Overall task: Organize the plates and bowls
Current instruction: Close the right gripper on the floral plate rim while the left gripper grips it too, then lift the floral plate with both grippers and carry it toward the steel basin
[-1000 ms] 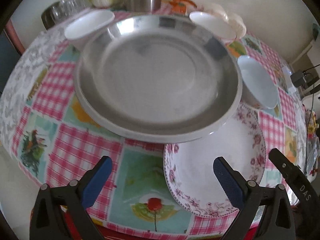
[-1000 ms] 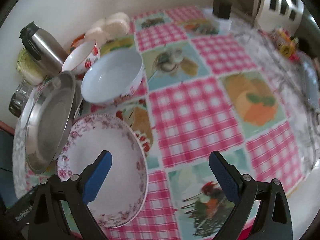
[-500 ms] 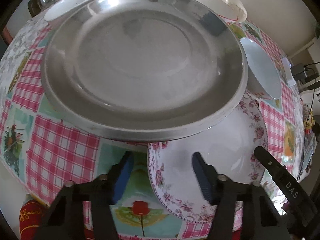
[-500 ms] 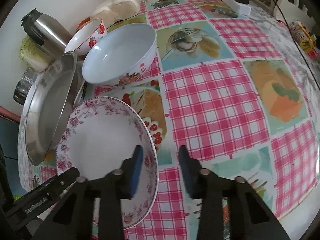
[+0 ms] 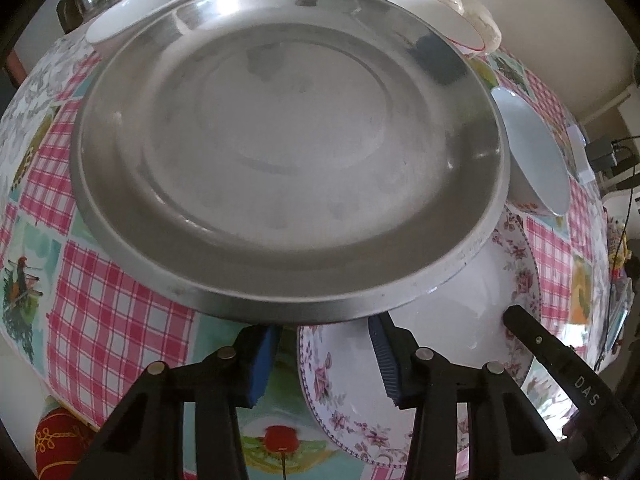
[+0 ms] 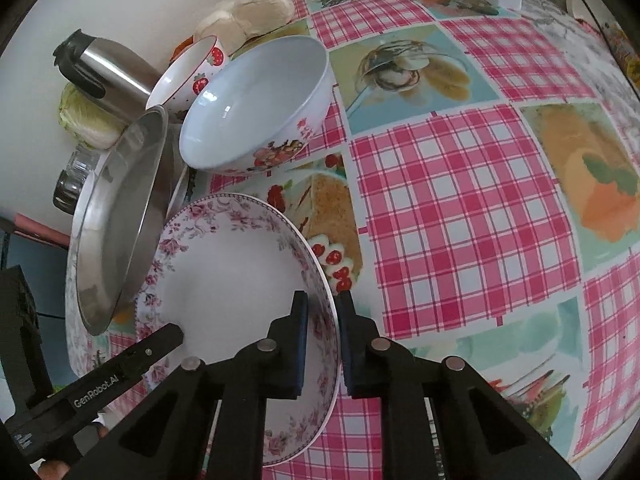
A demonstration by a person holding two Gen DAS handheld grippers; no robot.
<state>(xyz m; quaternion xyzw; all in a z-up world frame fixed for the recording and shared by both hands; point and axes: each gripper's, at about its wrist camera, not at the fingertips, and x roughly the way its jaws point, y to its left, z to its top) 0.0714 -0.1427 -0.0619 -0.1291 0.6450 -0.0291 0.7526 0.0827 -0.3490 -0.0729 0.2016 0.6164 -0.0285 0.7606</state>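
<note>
A floral-rimmed white plate (image 6: 232, 280) lies on the checked tablecloth. My right gripper (image 6: 322, 298) is shut on its right rim, one pad inside and one outside. My left gripper (image 5: 323, 326) straddles the same floral plate's (image 5: 440, 340) left rim, just under the overhanging edge of a big steel plate (image 5: 292, 140). Its jaws are closing, and a gap still shows beside the left pad. The steel plate (image 6: 116, 220) rests on another plate and overlaps the floral one. One of the left gripper's fingers (image 6: 132, 364) shows in the right wrist view.
A white flowered bowl (image 6: 256, 104) and a strawberry bowl (image 6: 188, 72) stand behind the floral plate. A plain white bowl (image 5: 140, 12) sits at the far left. A steel flask (image 6: 104, 72), a glass jar (image 6: 72, 176), a cabbage (image 6: 84, 128) and buns (image 6: 256, 8) line the wall.
Both grippers came down toward the floral plate and closed from wide open. The right pads now clamp its right rim; the left jaws have narrowed around its left rim.
</note>
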